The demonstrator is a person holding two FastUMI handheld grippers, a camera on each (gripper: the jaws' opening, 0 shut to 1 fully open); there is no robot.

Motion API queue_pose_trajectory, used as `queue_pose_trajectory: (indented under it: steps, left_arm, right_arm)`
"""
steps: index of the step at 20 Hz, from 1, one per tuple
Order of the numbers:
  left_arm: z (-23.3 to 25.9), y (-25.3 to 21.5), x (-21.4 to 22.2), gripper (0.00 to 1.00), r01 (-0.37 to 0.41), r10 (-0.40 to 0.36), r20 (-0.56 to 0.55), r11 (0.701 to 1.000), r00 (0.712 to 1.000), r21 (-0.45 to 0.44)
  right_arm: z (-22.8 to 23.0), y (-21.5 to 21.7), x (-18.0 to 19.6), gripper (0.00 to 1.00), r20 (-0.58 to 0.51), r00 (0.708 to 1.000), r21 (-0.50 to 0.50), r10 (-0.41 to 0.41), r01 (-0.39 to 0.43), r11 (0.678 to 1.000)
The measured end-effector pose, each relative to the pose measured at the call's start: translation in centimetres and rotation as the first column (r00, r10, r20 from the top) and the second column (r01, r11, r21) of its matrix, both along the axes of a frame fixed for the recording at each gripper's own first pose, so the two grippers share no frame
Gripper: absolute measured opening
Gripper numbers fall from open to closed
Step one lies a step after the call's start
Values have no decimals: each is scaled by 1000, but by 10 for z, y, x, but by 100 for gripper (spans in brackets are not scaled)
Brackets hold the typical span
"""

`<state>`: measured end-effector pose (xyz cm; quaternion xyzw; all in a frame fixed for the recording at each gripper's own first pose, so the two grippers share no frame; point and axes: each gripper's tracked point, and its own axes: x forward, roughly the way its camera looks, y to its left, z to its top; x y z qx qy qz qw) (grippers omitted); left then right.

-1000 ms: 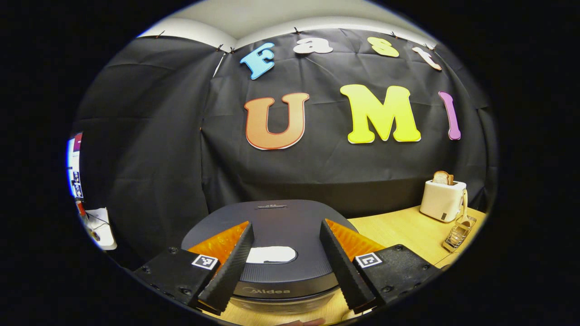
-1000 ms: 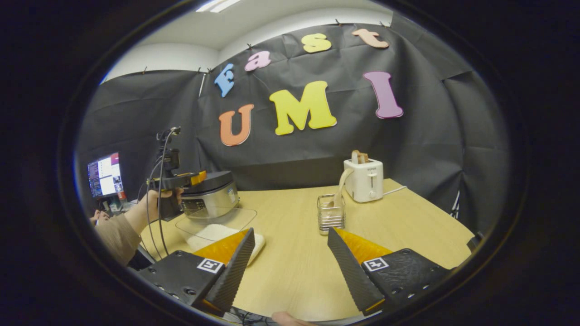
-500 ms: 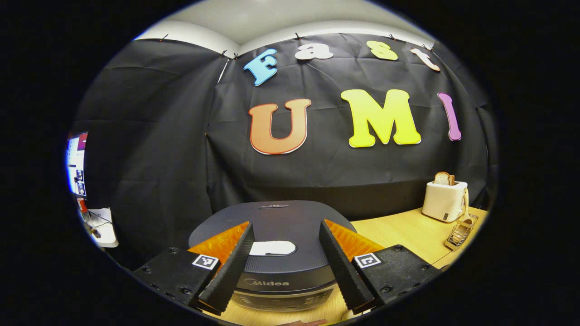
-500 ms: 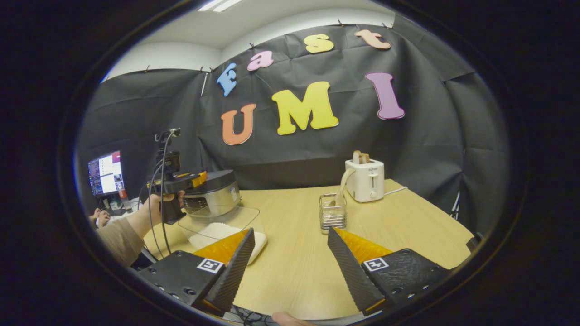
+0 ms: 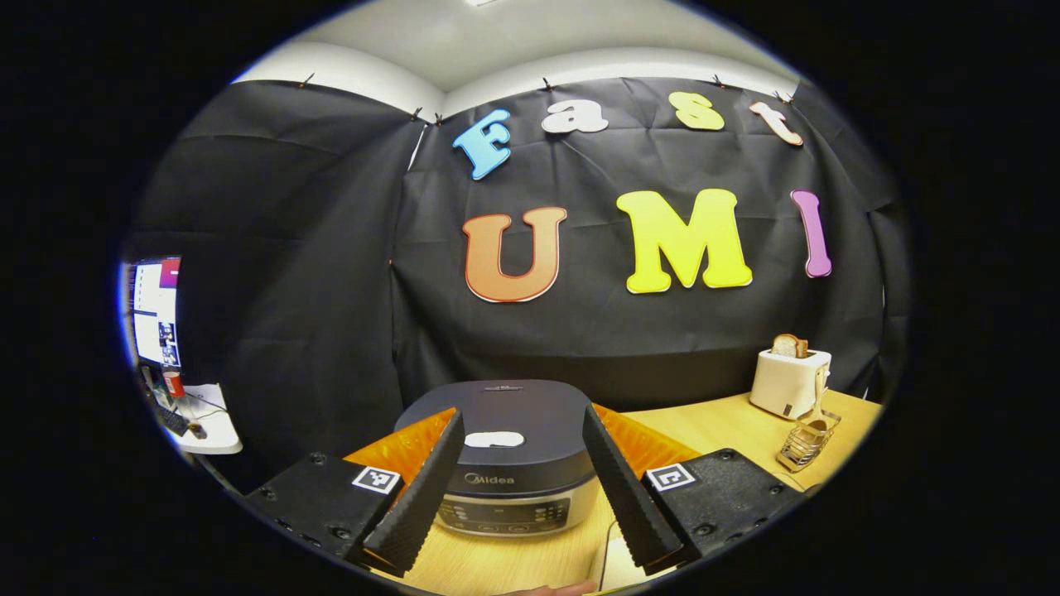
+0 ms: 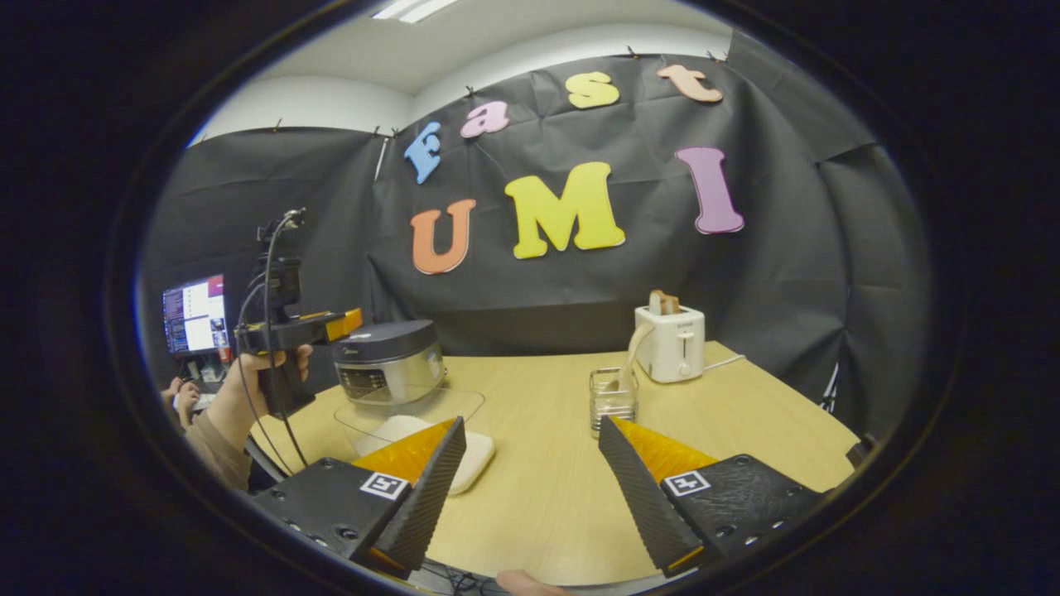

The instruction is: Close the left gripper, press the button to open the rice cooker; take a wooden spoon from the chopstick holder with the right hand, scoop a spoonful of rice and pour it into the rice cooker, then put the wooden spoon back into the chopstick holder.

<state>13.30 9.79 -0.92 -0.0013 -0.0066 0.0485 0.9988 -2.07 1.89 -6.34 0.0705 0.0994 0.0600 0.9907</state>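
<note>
wooden table (image 6: 538, 488) holds lidded rice cooker (image 5: 513, 451), contents hidden; both jaws apart.

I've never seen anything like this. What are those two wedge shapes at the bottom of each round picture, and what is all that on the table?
There is no robot here: a person holds a two-finger gripper in each hand, and a camera rides on each one. The wedges are that gripper's own fingers.

The left gripper view looks along the left gripper, open and empty, at a closed rice cooker with a pale button on its lid.

The right gripper view looks along the right gripper, also open and empty, across the wooden table. Farther off it shows a hand holding the left gripper in front of the rice cooker. Near the cooker sits a clear container of white rice. In the middle stands a chopstick holder with a wooden spoon in it, and behind it a white toaster with bread.
</note>
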Motion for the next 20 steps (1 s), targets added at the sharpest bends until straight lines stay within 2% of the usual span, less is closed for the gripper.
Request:
queue_pose_trajectory:
  steps: [1,2,3,5,6,7,8,10,11,12,13,16,20]
  left_arm:
    - [-1,-9,-12,92,24,-24,-9,1000,1000,-5]
    - [-5,-17,-24,92,45,-45,-26,999,999,-6]
    - [-8,-22,-37,92,62,-61,-39,998,997,4]
    - [-11,-22,-59,92,57,-56,-41,998,998,18]
    - [-14,-27,-69,92,68,-67,-45,997,997,26]
    - [-17,-28,-79,92,63,-62,-49,998,997,25]
    - [-20,-29,-88,92,60,-59,-57,998,997,12]
    - [-26,-35,-103,92,72,-73,-73,997,995,-19]
    - [-25,-37,-108,92,78,-80,-67,996,995,-36]
    - [-22,-40,-113,92,88,-91,-56,995,994,-54]
    - [-20,-44,-118,92,100,-104,-47,992,993,-72]
    - [-20,-53,-125,92,127,-133,-55,986,990,-110]
    - [-21,-67,-131,92,142,-150,-65,983,986,-114]
  right_arm:
    - [3,1,-2,92,9,1000,-8,-2,2,1000]
    - [7,3,-4,96,20,1000,-19,-3,4,1000]
    - [10,4,-6,96,32,999,-31,-6,7,999]
    - [15,7,-9,96,49,999,-50,-12,14,999]
    - [18,11,-11,92,56,998,-54,-7,10,998]
    - [19,13,-12,96,62,998,-58,-4,8,998]
    - [21,16,-13,92,68,998,-65,-4,9,998]
    - [24,17,-12,92,76,997,-71,-9,14,997]
    - [24,19,-11,92,77,997,-69,-10,15,998]
    - [23,21,-10,96,74,997,-64,-10,14,998]
    - [22,21,-9,92,67,998,-61,-11,15,998]
    - [26,12,-3,92,73,997,-57,-33,37,998]
    - [20,-7,2,96,57,996,-32,-64,66,997]
